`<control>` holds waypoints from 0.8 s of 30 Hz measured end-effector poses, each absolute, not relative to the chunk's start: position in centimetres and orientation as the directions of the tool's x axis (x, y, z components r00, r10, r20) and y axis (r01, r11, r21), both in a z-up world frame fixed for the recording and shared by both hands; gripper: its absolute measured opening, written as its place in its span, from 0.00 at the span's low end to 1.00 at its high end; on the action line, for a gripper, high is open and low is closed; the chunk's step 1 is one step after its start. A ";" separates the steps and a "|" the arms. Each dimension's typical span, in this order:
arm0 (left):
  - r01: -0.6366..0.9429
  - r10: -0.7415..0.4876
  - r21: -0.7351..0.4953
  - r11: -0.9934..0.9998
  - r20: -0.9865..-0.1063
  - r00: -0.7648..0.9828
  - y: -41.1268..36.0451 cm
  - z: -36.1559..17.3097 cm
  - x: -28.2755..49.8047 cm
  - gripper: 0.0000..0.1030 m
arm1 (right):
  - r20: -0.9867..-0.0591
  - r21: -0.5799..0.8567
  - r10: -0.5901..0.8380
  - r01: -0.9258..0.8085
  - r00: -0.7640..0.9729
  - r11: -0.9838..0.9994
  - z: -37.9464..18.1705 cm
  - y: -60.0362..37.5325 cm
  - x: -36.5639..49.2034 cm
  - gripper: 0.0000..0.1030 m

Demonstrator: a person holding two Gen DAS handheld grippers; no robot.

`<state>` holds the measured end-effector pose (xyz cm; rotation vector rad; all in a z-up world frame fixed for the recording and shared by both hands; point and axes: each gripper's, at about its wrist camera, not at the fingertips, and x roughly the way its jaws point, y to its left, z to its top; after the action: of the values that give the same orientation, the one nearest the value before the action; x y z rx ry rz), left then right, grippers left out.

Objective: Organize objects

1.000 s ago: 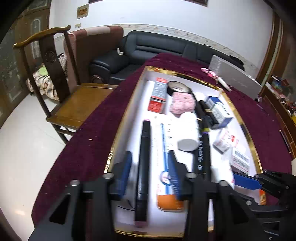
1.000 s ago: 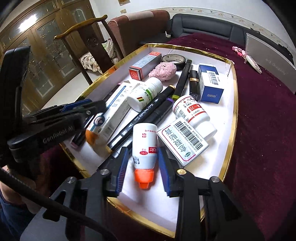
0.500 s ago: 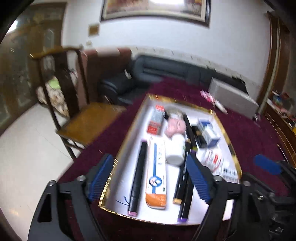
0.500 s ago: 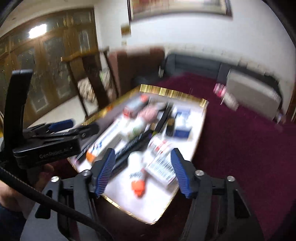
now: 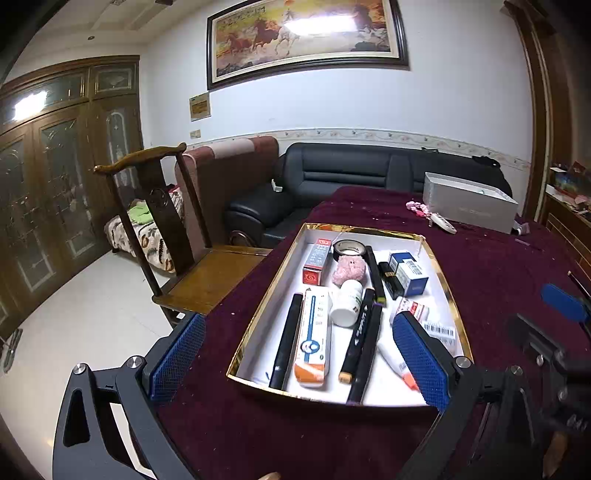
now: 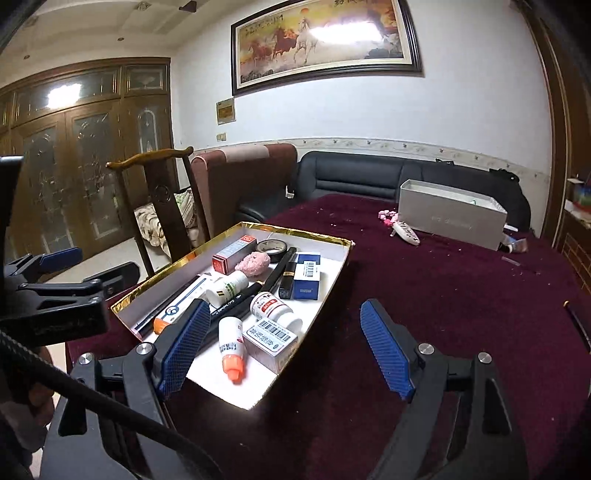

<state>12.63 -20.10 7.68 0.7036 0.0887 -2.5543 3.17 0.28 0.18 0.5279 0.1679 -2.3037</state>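
Gold-rimmed tray (image 5: 258, 314) on maroon tablecloth, packed with markers, boxes, bottles.

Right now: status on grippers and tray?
Both hand-held grippers, left and right, opening, empty. Tray full: markers, boxes, bottles. Nothing obstructing.

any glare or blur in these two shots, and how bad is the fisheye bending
Left wrist view: sharp, no motion blur; glare washes out part of the painting and a cabinet pane; door frame bows. Right wrist view: also sharp; the same glare on the painting, a bright patch on the tray floor, dark corners, cabinet lines curved.
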 end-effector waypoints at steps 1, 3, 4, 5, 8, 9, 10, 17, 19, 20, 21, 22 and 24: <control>0.487 -0.469 0.097 -0.868 -0.485 -0.738 -20.1 7.6 12.9 0.97 | -0.421 0.041 -0.654 0.707 -0.629 -0.706 0.2 0.3 3.2 0.82; 0.497 -0.476 0.098 -0.862 -0.495 -0.727 -20.6 7.1 13.1 0.97 | -0.428 0.043 -0.658 0.713 -0.620 -0.700 0.1 0.0 3.6 0.82; 0.487 -0.456 0.084 -0.869 -0.516 -0.725 -21.0 6.7 13.2 0.97 | -0.428 0.040 -0.659 0.716 -0.618 -0.697 0.1 -0.1 3.7 0.82; 0.481 -0.441 0.070 -0.874 -0.529 -0.725 -21.3 6.4 13.2 0.97 | -0.428 0.035 -0.663 0.722 -0.614 -0.691 0.1 -0.3 4.0 0.82; 0.515 -0.468 0.069 -0.854 -0.532 -0.705 -22.0 5.7 13.6 0.97 | -0.427 0.011 -0.668 0.735 -0.609 -0.677 0.1 -1.1 4.8 0.82; 0.528 -0.486 0.080 -0.845 -0.529 -0.696 -22.1 5.4 13.8 0.97 | -0.428 0.008 -0.672 0.741 -0.605 -0.672 0.1 -1.3 5.0 0.82; 0.536 -0.496 0.089 -0.840 -0.526 -0.690 -22.2 5.2 13.9 0.97 | -0.431 -0.001 -0.672 0.745 -0.603 -0.668 0.1 -1.6 5.1 0.82; 0.561 -0.527 0.102 -0.821 -0.510 -0.680 -23.0 4.7 14.9 0.97 | -0.447 -0.013 -0.676 0.760 -0.586 -0.650 -0.5 -2.7 5.9 0.82; 0.564 -0.530 0.100 -0.820 -0.508 -0.679 -23.1 4.7 15.3 0.97 | -0.448 -0.019 -0.678 0.765 -0.582 -0.644 -0.5 -2.9 6.2 0.82; 0.567 -0.533 0.101 -0.818 -0.506 -0.678 -23.2 4.7 15.4 0.97 | -0.448 -0.021 -0.678 0.765 -0.583 -0.644 -0.4 -3.0 6.3 0.82; 0.566 -0.533 0.101 -0.818 -0.505 -0.679 -23.2 4.8 15.5 0.97 | -0.445 -0.023 -0.680 0.766 -0.583 -0.642 -0.4 -3.0 6.6 0.82; 0.565 -0.531 0.099 -0.819 -0.503 -0.682 -23.3 4.8 15.7 0.97 | -0.444 -0.024 -0.681 0.768 -0.582 -0.640 -0.3 -3.0 6.7 0.82; 0.566 -0.533 0.099 -0.818 -0.497 -0.684 -23.3 4.9 16.1 0.97 | -0.441 -0.032 -0.679 0.767 -0.586 -0.641 -0.2 -3.1 7.1 0.82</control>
<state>16.06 -23.30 4.91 0.6927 0.0837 -2.4348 7.07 -3.10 -0.15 0.5005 0.2774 -2.2261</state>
